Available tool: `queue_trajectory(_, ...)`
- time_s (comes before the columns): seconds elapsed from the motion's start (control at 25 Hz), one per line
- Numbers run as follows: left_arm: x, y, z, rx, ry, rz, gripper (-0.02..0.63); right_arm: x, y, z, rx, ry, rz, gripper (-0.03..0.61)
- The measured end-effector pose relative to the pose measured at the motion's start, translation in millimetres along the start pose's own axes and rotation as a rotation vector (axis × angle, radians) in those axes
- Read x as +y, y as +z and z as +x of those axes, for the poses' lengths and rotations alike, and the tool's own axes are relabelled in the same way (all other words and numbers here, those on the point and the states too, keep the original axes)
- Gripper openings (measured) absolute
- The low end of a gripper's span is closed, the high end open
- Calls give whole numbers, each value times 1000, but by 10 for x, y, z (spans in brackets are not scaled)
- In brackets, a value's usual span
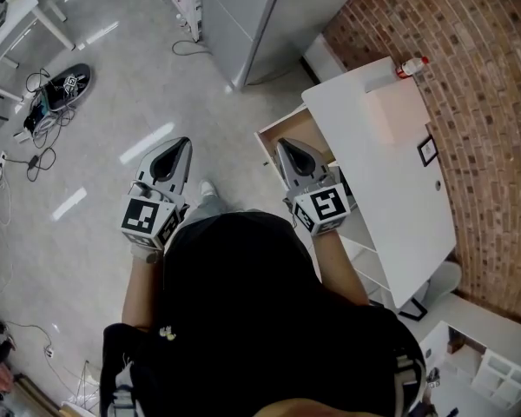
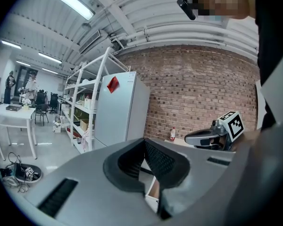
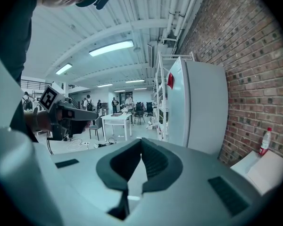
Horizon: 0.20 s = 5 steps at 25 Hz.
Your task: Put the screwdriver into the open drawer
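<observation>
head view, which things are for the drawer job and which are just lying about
For the job: open drawer; left tongs and right tongs, both shut and empty. No screwdriver in view.

Lying about: red-capped bottle; floor cables; small picture frame.

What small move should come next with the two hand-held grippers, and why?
Probably search for the screwdriver first: no view shows it. The left hand-held gripper and the right hand-held gripper are both shut with nothing between the jaws, held in front of the person. The open drawer stands out from the white cabinet, so turning the head to look around seems the sensible step.
</observation>
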<state>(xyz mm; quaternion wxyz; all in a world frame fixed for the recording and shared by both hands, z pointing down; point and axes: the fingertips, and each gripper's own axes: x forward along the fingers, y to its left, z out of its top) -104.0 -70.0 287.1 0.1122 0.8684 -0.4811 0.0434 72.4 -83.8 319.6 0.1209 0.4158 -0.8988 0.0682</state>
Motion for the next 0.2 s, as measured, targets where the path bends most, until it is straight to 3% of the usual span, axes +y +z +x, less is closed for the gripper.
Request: queue_trajectory(0.2, -28, -28, -9, 10, 6, 11, 5, -8, 16, -11, -14, 10, -6, 11)
